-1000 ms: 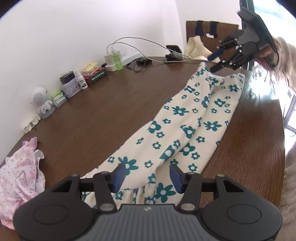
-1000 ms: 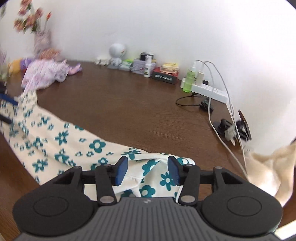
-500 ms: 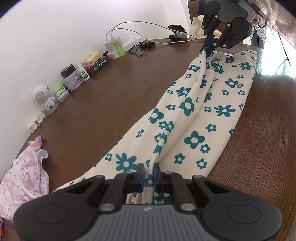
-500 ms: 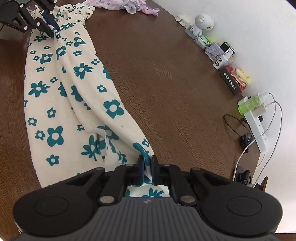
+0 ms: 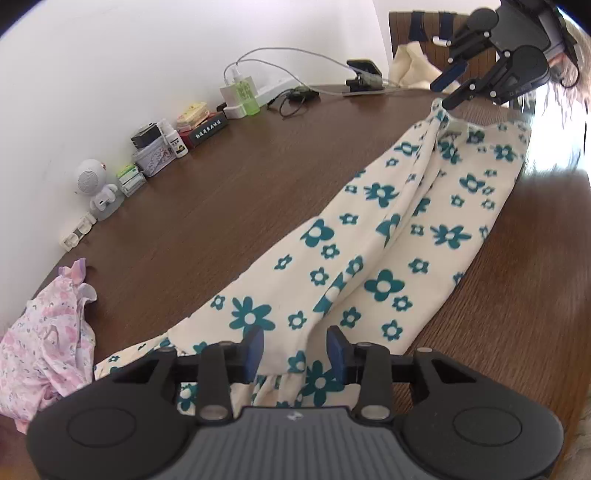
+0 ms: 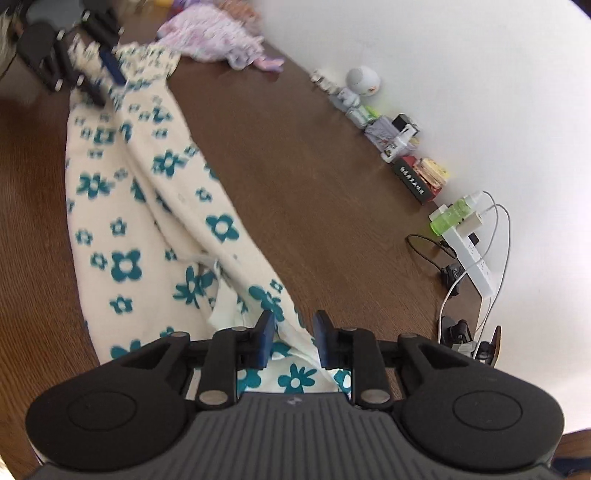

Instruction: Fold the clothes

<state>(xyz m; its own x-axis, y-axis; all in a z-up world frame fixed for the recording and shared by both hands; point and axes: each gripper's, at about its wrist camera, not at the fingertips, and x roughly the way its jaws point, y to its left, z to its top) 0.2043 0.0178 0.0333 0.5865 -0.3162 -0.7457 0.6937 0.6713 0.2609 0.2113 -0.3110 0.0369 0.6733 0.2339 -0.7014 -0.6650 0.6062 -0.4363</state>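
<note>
Hiding floral garment (image 5: 376, 236) hem: left gripper (image 5: 295, 349), right gripper (image 6: 293, 341), both just spreading, cloth between, unpinched.

wall (image 5: 110, 55): white, plain | table (image 5: 221, 206): dark wood | chair (image 5: 406, 29): brown, behind table

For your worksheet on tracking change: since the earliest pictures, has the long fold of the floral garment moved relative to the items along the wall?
Yes. The floral garment has been folded lengthwise, away from the wall items; more bare table shows beside the speaker toy.
</note>
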